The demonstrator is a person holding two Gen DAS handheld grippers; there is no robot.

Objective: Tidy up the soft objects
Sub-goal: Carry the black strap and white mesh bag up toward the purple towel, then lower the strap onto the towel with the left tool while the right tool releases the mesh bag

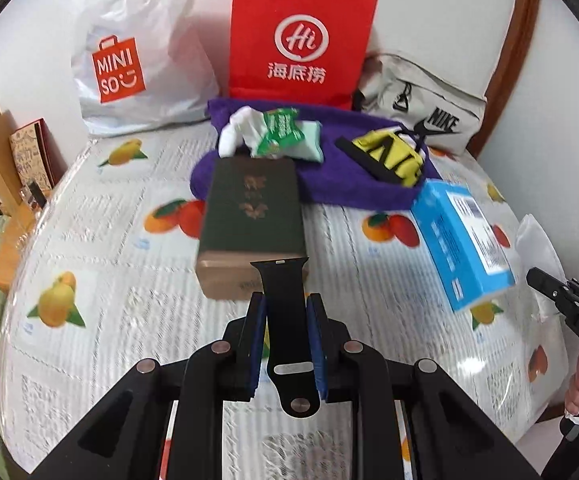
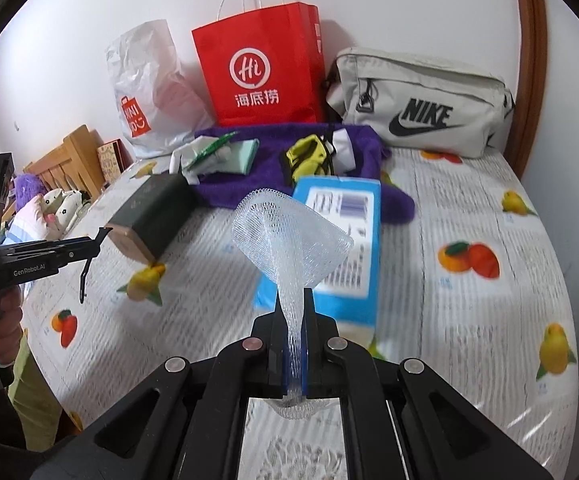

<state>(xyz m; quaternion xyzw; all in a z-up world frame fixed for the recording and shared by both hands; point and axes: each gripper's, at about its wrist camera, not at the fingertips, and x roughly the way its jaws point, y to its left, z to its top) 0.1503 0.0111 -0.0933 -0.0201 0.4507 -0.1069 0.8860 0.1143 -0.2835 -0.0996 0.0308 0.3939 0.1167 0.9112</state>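
Beyond both loaded grippers, green box (image 1: 251,220) fronts purple towel (image 1: 321,176)

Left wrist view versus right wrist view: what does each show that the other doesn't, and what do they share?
Only the left wrist view shows the left claw shut on a black watch strap seen flat-on.

Only the right wrist view shows the right claw pinching white foam netting, and plush toys beside the bed.

Both show the red paper bag, white plastic bag, grey Nike bag, purple towel, dark green box and blue box.
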